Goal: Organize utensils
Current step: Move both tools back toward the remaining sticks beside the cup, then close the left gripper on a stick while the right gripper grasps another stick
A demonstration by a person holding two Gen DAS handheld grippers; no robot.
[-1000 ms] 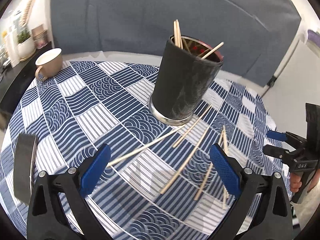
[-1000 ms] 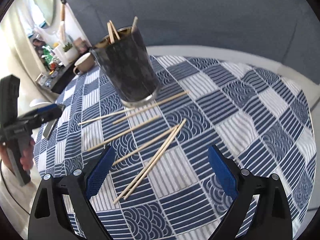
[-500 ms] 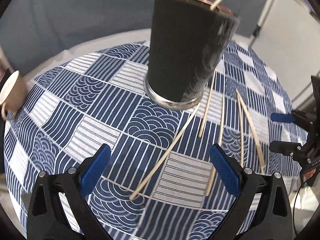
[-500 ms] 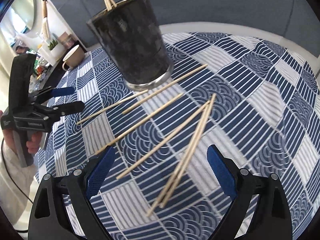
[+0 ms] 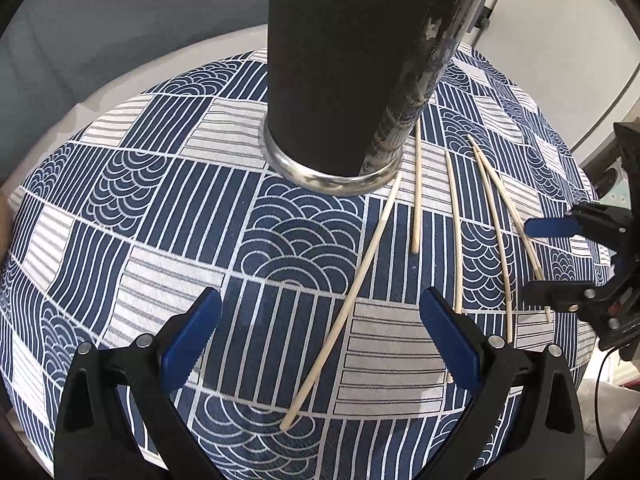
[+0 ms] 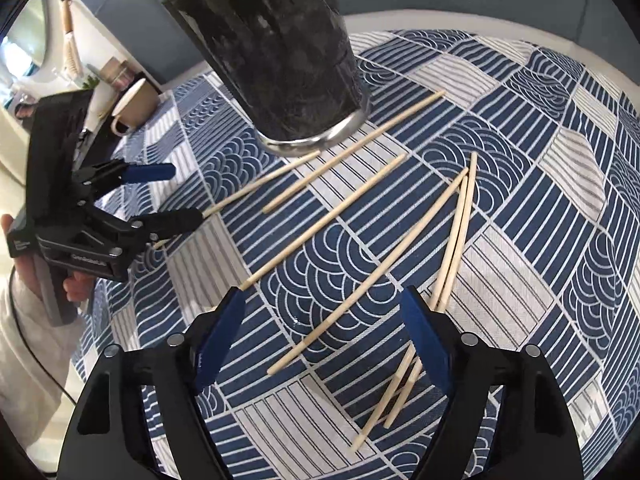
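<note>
One chopstick (image 5: 344, 304) between spread left fingers (image 5: 192, 336); right fingers (image 6: 424, 340) likewise spread, seemingly empty.

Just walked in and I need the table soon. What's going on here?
A person holds a two-finger gripper in each hand over the blue-and-white patterned tablecloth. Six loose wooden chopsticks lie scattered beside the tall black cup with a metal base. The left gripper and right gripper are both open, holding nothing, each poised above a chopstick.

Black holder (image 5: 352, 64), pale chopsticks (image 6: 320, 216) — navy-white wave-and-stripe tablecloth (image 5: 168, 208).
</note>
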